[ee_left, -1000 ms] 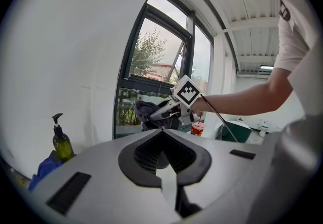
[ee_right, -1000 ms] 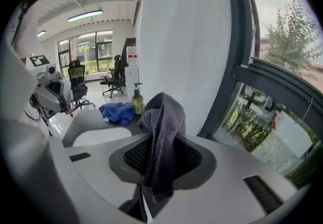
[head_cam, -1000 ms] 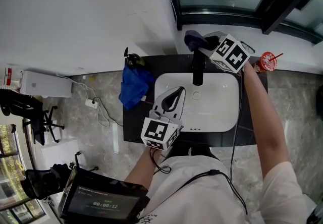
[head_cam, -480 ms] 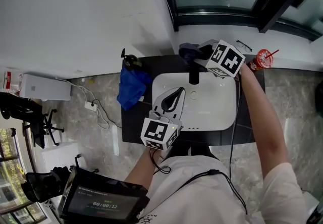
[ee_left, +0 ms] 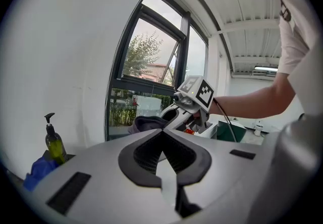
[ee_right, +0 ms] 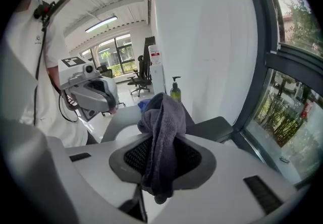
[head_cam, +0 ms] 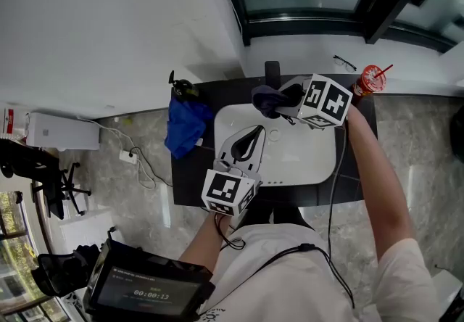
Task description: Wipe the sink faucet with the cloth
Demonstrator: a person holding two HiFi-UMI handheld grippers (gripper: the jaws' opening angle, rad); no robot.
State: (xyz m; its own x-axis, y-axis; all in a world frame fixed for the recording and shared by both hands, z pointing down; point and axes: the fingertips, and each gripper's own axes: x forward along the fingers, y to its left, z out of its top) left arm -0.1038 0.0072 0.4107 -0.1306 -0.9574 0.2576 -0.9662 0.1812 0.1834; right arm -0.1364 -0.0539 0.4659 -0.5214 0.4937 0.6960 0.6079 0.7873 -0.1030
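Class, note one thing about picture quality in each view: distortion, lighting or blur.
Head view: sharp and evenly lit across the sink. Left gripper view: round fisheye with black corners; sky through the window looks washed out. Right gripper view: same fisheye; the cloth close to the lens is sharp.

Soap bottle (head_cam: 181, 86), blue fabric (head_cam: 185, 126), red cup (head_cam: 368, 80).

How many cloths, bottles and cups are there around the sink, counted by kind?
Cloths: 2, the dark grey cloth in the right gripper and the blue cloth on the counter
Pump bottles: 1
Red cups with a straw: 1
Total: 4
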